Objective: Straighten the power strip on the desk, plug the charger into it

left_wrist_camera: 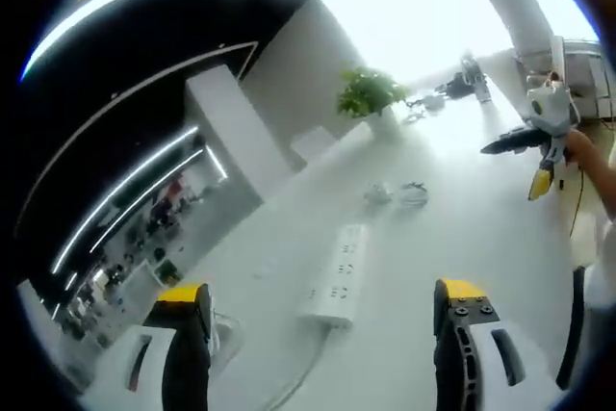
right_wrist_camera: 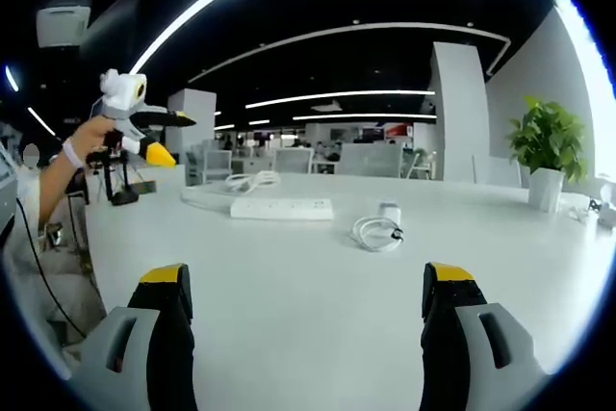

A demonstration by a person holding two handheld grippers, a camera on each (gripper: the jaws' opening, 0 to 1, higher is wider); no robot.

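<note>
Both grippers, left [left_wrist_camera: 322, 320] and right [right_wrist_camera: 303, 310], hover over the desk [right_wrist_camera: 289, 295], jaws spread, empty. Strip [right_wrist_camera: 282, 208] lies flat ahead; charger [right_wrist_camera: 389, 211] apparently beside its coiled cable [right_wrist_camera: 375, 233].

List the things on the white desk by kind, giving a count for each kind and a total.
Power strip: 1
Charger with coiled cable: 1
Potted plant: 1
Total: 3

one power strip [right_wrist_camera: 282, 208], one charger [right_wrist_camera: 389, 212], one potted plant [right_wrist_camera: 547, 153], two grippers [right_wrist_camera: 306, 310] [left_wrist_camera: 327, 320]
</note>
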